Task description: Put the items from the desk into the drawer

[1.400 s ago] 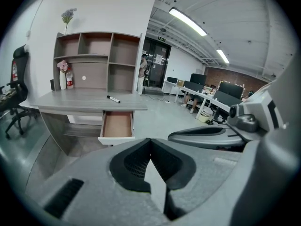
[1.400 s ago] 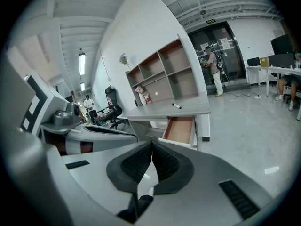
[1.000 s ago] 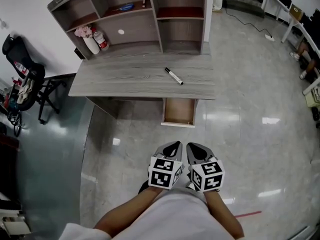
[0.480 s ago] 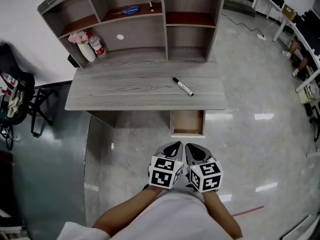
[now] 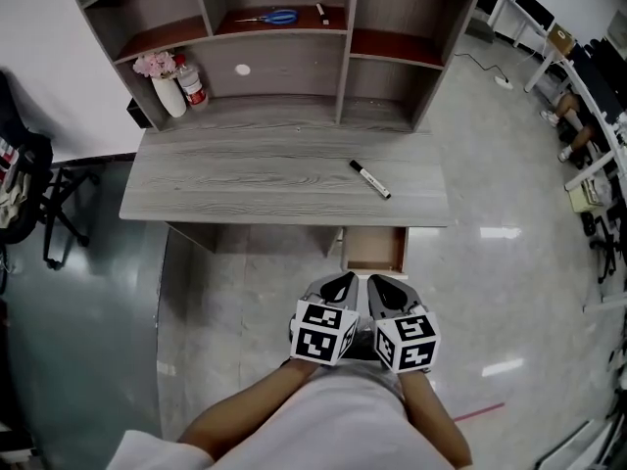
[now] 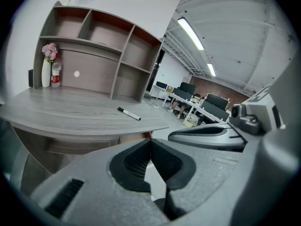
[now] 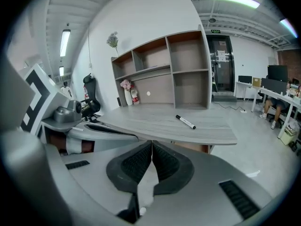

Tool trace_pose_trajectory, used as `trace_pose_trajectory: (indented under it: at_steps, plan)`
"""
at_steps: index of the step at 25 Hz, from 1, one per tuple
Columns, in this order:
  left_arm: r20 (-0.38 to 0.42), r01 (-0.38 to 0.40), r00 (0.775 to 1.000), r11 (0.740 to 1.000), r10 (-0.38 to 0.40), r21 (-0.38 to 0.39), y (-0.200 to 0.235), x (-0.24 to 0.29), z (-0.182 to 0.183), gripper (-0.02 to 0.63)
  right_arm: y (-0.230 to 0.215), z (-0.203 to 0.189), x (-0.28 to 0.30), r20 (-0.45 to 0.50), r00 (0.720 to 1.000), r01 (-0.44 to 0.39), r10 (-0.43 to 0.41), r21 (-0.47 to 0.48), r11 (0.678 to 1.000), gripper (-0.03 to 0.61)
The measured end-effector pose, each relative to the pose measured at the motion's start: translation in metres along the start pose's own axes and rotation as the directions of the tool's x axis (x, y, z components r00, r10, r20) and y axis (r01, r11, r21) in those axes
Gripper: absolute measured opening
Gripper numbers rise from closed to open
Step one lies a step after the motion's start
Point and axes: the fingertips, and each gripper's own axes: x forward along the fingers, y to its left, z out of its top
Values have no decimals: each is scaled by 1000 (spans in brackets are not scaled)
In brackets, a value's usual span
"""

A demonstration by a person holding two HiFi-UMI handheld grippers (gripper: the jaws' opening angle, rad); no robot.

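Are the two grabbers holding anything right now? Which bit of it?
Nothing is held. The left gripper and the right gripper both have their jaws shut with nothing between them. The marker lies on the desk.

— Where does the head view look from?
— From high up and steeply down, well back from the grey wood-grain desk (image 5: 245,179). It takes in the whole desk top, the grey-and-brown open shelf unit (image 5: 343,57) behind it and the glossy floor.
— And the two gripper views?
— They sit low, just behind their own jaws, and face forward at about desk-top level. The left gripper (image 6: 150,141) view has the desk on its left side. The right gripper (image 7: 151,144) view has it in the centre.
— What do they share?
— All three show the desk top, the shelves and the slim black-and-white marker pen (image 5: 370,179). Each gripper view also catches the other gripper at its edge.
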Motion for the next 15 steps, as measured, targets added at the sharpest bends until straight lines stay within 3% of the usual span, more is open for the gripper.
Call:
trace_pose_trajectory:
  at_steps: [9,15]
  plan:
    - [7,-26,1000,1000,26,-14,28,21,18,3,-15,20,34,23,1000,-8,8,-23,1000,3]
    - [7,-56,998,998,56,-10,40,57,46,3,-50,38,64,18,1000,-25,25,-32,999,3]
